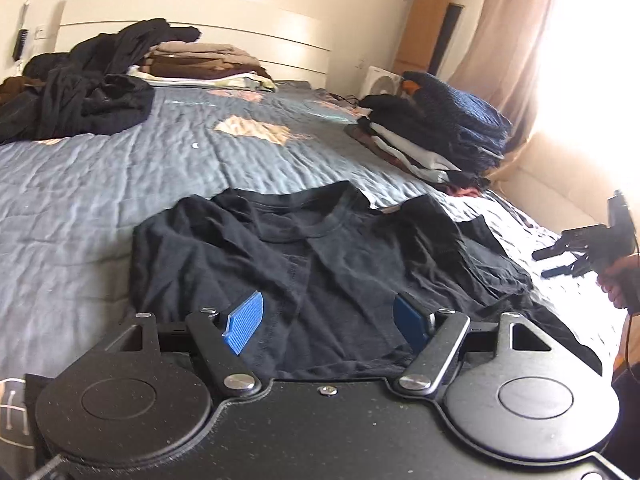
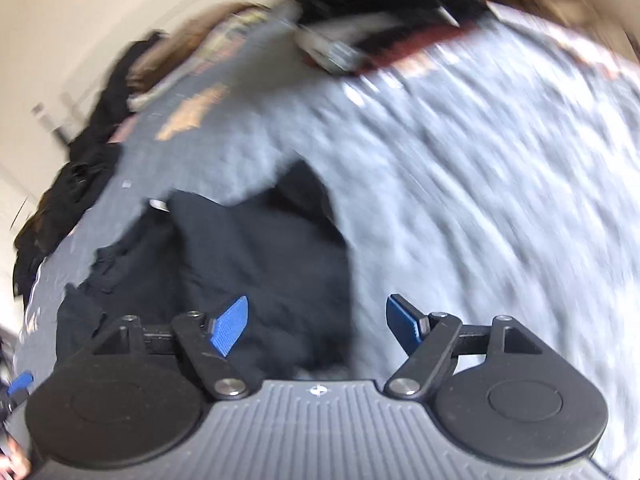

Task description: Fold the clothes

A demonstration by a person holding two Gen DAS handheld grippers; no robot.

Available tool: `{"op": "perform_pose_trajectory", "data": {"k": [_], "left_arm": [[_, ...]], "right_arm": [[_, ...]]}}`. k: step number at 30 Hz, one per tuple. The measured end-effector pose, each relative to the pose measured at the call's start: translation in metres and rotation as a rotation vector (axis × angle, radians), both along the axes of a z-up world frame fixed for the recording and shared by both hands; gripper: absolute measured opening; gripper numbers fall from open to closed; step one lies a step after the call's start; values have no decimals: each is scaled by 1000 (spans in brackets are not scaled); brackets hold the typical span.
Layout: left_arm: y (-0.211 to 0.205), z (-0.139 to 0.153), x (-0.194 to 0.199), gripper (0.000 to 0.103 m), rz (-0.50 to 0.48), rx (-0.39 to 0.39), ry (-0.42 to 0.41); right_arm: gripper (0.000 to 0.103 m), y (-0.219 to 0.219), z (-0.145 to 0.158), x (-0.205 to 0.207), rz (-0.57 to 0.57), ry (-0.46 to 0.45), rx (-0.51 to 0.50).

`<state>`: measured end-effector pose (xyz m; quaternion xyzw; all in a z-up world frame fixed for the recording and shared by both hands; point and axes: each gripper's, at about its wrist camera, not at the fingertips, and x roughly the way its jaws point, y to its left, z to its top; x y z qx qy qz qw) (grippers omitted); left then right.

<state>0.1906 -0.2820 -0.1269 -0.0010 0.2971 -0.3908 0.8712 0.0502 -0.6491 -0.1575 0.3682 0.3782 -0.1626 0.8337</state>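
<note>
No legible text, label, brand, number or sign in either view. Pale markings on a dark item [image 1: 14, 412] at the left tool's lower left are cut off and unreadable.

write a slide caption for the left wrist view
Open left gripper over a black t-shirt spread on the quilted bed.
</note>
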Motion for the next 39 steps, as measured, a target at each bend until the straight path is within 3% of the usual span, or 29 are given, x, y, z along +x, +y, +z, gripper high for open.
{"op": "perform_pose_trajectory", "data": {"k": [3,8,17,20,22,26,29,32,36,39], "left_arm": [[-6,0,-3,71,-1,7,-1],[-20,7,-9,72,-20,-14,-19],[-29,-2,-17,76,-54,7,-37],[-28,-5,-15,76,-53,9,-24],[-27,-8,-13,76,-55,4,6],[-28,-8,-9,76,-144,-66,124],[-37,-3,-20,76,-265,-124,148],[-47,-7,-32,78,-312,-106,138],[-52,-17,-36,78,-312,-52,140],[-49,-18,-32,78,-296,-55,149]], "right_arm": [[76,-3,-20,-19,-58,-26,194],[76,11,-30,-26,-84,-122,332],[71,10,-57,-19,-249,-264,401],[55,9,-57,-13,-277,-284,373],[25,8,-57,-9,-286,-280,354],[18,9,-52,-9,-296,-305,336],[16,14,-37,-10,-278,-333,281],[16,31,-7,0,-184,-331,116],[16,78,35,32,79,-320,-136],[16,137,56,60,392,-267,-427]]}}
